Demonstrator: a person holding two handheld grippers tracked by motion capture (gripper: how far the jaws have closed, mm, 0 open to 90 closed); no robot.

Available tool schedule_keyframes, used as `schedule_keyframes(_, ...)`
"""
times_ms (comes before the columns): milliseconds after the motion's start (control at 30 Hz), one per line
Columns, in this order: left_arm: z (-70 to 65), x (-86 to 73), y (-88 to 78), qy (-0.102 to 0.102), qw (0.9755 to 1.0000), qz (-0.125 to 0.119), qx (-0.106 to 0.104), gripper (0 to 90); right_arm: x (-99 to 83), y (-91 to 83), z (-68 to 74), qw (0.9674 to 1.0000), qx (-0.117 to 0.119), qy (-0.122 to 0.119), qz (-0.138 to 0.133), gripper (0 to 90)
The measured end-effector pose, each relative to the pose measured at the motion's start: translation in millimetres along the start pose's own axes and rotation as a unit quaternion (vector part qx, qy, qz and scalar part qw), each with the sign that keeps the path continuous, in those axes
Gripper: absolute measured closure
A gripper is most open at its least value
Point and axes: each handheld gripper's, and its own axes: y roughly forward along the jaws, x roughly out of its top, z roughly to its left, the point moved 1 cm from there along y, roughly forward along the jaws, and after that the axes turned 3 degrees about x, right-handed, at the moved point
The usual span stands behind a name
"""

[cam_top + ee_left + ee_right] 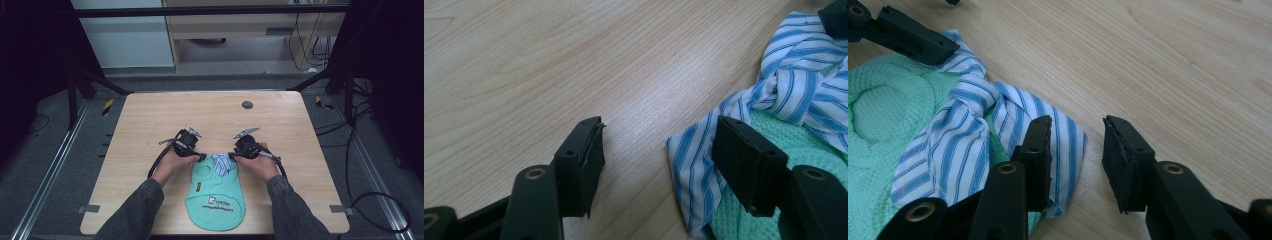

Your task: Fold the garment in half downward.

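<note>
Garment: small mint-green knitted vest (216, 192) with blue-striped white collar (220, 163), near table (150, 125) edge; long axis toward person.
Left gripper (656, 150): jaws apart, straddling collar's left corner.
Right gripper (1077, 150): jaws apart, straddling right corner; equally near.

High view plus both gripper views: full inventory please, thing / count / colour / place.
Garment: 1, mint green knit with a small logo and dark lettering, flat on the near middle of the table.
Striped collar: 1, blue and white stripes, knotted at the garment's far end, between the two grippers.
Table: 1, light wood, centre of the high view.
Round disc: 1, dark grey, on the table's far side.
Left gripper: 1, black, jaws apart, one over the collar's edge and one over bare wood.
Right gripper: 1, black, jaws apart at the collar's opposite edge.
Hands: 2, in dark grey sleeves, one on each gripper.
</note>
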Motion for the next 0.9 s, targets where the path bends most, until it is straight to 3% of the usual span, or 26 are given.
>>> schedule_keyframes(300, -0.4, -1.6, 0.9, 0.001, 0.9999, -0.003, -0.015, 41.9, -0.7, 6.0, 5.3, 0.9998, 0.003, -0.007, 0.020, 60.0)
schedule_keyframes(367, -2.2, -1.3, 0.1, 0.003, 0.9998, -0.002, -0.019, 46.4, -0.5, 6.0, 6.1, 0.9997, 0.000, -0.013, 0.022, 61.9)
schedule_keyframes(467, -6.6, -1.4, -1.0, 0.007, 0.9992, -0.002, -0.039, 62.0, -0.2, 6.0, 10.1, 0.9995, 0.004, -0.018, 0.028, 69.0)
schedule_keyframes(567, -7.6, -1.5, -1.3, 0.011, 0.9988, -0.002, -0.047, 71.9, 0.3, 6.0, 12.1, 0.9992, 0.009, -0.023, 0.031, 75.0)
schedule_keyframes(700, -9.5, -1.9, -1.7, 0.015, 0.9983, -0.003, -0.056, 77.4, 0.8, 5.8, 12.8, 0.9988, 0.023, -0.024, 0.037, 82.2)
schedule_keyframes(900, -10.8, -0.7, -4.1, 0.025, 0.9983, -0.004, -0.053, 83.7, 1.8, 1.4, 11.5, 0.9987, 0.027, -0.029, 0.031, 83.5)
